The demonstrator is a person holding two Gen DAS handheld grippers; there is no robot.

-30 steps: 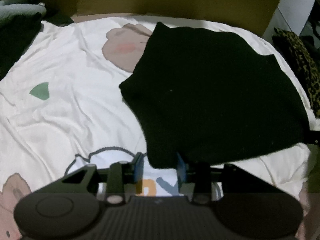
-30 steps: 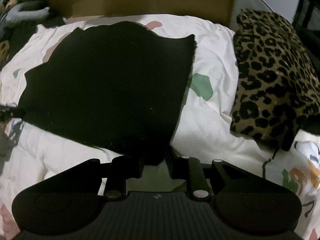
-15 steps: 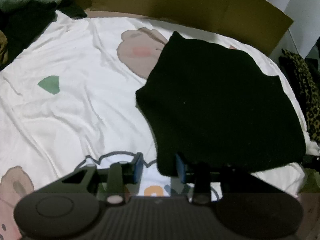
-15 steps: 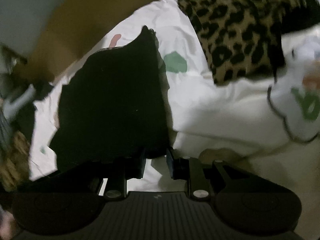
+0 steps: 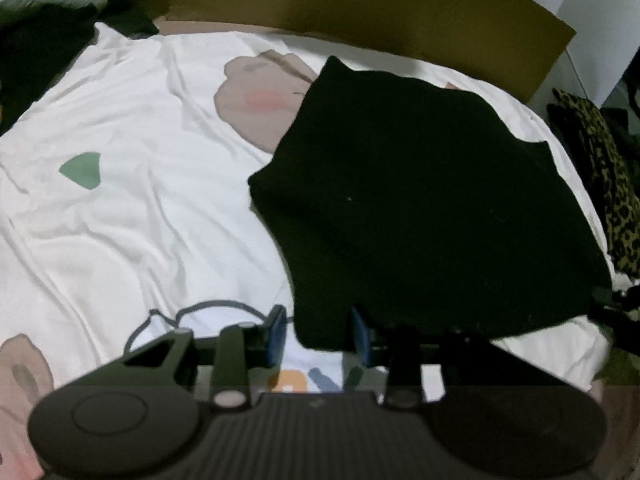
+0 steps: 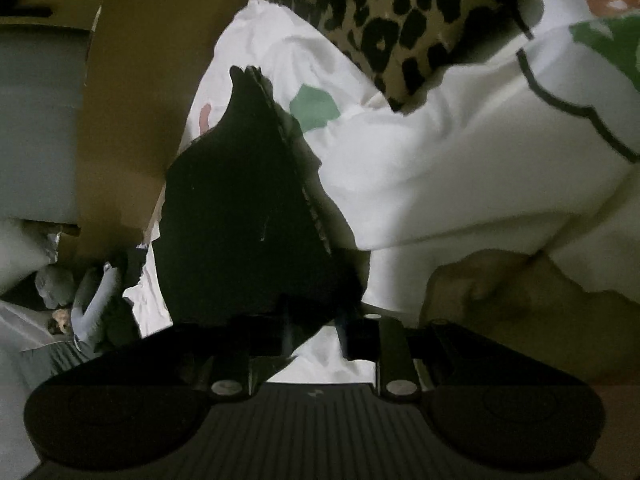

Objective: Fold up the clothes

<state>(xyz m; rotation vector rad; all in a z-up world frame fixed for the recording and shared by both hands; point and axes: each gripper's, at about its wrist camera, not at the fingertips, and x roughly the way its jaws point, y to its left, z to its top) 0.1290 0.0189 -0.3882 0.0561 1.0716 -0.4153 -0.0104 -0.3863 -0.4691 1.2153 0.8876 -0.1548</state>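
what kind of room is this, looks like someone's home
Most likely a bedroom: the black garment lies on a bed with a white cartoon-print sheet, a leopard-print cushion beside it and a plush toy at the edge.

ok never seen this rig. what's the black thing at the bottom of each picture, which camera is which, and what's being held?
No robot: a person holds a two-finger gripper in each hand, and each carries a fisheye camera looking along its fingers. The black bulk at the bottom is the gripper body. In the left wrist view, the left gripper has its blue pads either side of the near corner of a black garment lying on a white printed bedsheet. The right wrist view is tilted; the right gripper appears to pinch another corner of the black garment. A leopard-print pillow lies beside it.
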